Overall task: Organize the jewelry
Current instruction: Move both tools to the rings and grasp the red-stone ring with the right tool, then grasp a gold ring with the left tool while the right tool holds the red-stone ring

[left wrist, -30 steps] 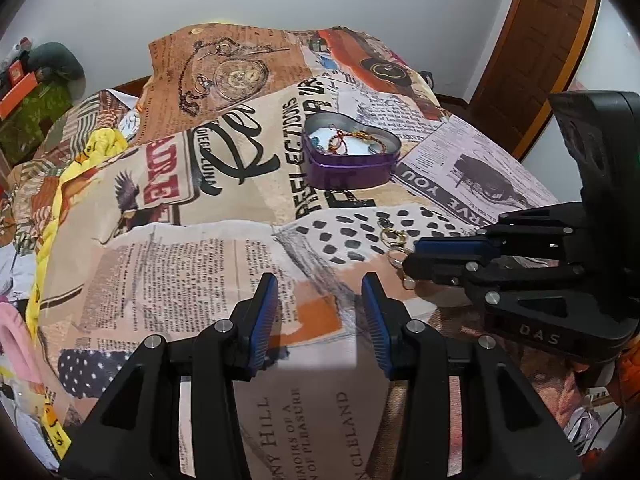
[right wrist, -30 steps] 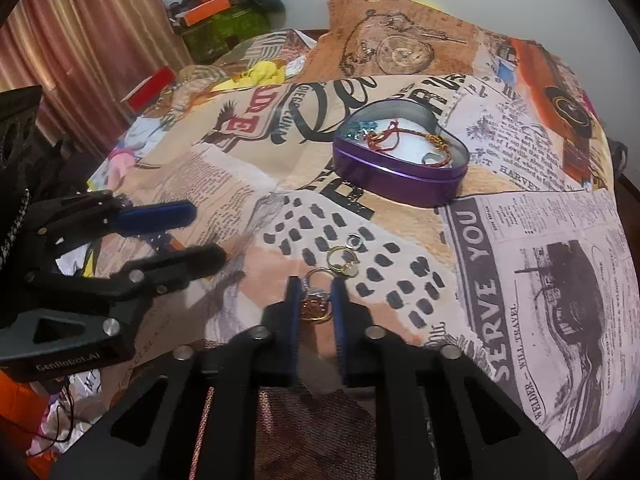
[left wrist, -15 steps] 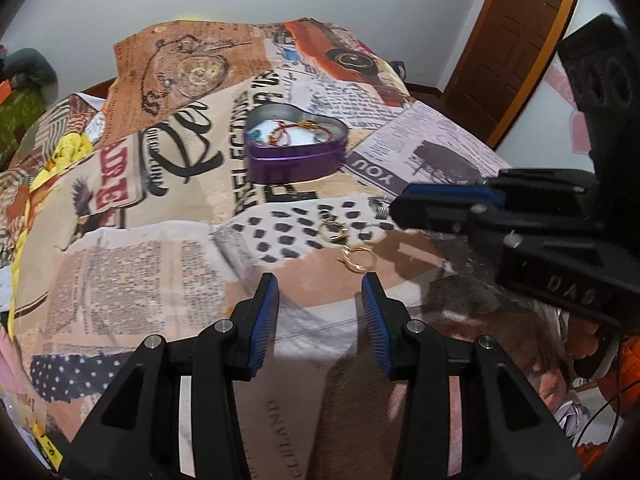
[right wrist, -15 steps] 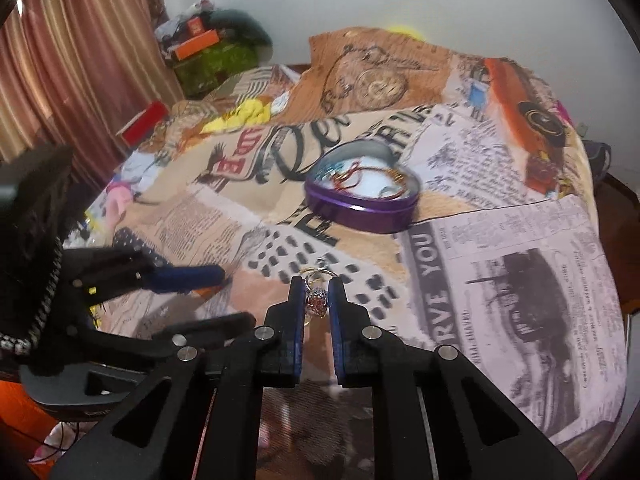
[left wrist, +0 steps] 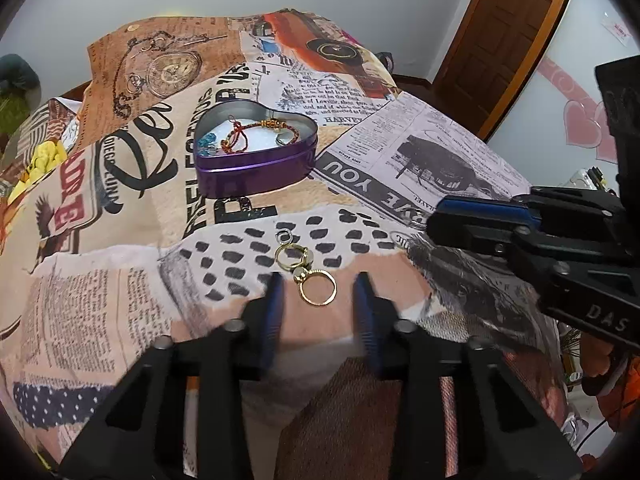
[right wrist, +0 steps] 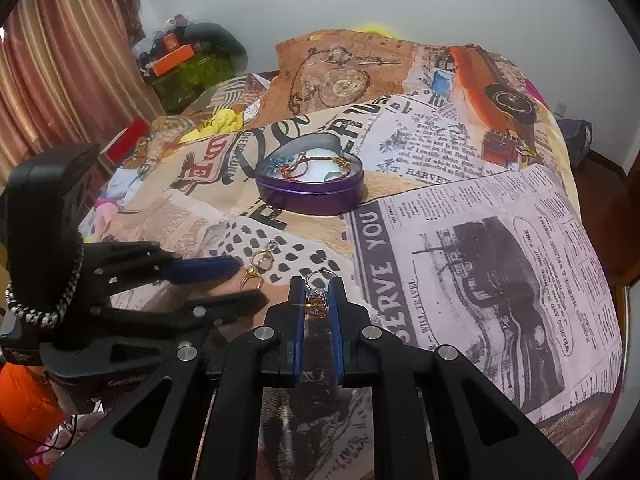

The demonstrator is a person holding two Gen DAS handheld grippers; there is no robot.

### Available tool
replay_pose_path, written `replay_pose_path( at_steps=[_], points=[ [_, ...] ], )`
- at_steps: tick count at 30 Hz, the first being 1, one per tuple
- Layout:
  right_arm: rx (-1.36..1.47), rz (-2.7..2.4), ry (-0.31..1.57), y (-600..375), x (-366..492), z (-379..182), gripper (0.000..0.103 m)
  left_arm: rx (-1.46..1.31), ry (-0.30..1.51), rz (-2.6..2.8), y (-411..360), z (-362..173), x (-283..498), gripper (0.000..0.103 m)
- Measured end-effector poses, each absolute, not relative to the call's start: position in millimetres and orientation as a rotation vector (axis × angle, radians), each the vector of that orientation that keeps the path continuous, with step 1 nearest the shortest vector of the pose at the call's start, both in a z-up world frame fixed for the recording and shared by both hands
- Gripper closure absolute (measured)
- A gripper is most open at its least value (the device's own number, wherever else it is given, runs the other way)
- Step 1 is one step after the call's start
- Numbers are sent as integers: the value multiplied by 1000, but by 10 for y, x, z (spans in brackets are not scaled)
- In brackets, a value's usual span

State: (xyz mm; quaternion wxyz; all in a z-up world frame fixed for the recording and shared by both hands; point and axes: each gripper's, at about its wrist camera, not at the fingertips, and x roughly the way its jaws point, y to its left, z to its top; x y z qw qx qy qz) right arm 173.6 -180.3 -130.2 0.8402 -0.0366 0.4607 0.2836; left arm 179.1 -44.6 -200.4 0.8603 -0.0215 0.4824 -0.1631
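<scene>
Lifted since a second ago: stone ring (right wrist: 317, 295), clenched in my right gripper (right wrist: 317, 304). Gold ring (left wrist: 315, 286) lies flat on the bed (left wrist: 132, 280) (near edge) between my closing left gripper (left wrist: 318, 300), untouched; heart tin (left wrist: 256, 172) beyond.

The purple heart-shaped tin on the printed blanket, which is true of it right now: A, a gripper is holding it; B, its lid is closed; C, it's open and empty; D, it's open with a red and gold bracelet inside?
D: the purple heart-shaped tin sits lidless on the printed blanket, with a red and gold bracelet and blue beads inside, and neither gripper touches it.
</scene>
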Motion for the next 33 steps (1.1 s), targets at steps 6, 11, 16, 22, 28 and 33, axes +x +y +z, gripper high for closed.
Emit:
replay_pose_path(
  at_steps=[6,11,16,22,28,33],
  points=[
    [-59,595,963,-1857,1747,-1278,93,-56,1002,-338,-430,-2021,1800,86],
    [-64,588,944,-1857,1766,-1232,93,-68,1003,-337,-397,-1972,1778,100],
    [-52,588,923,-1865,1796,-1168,93,-77,981,-328,-333,-1895,1749,100],
    [-48,587,911,-1862,1824,-1129,93,-93,1022,-349,-338,-1913,1768,85],
    [-55,586,925,-1854,1830,-1175,93,-88,1024,-353,-428,-1990,1768,71],
    [-52,587,933,-1854,1836,-1199,93,-72,1016,-353,-459,-2023,1801,85]
  ],
)
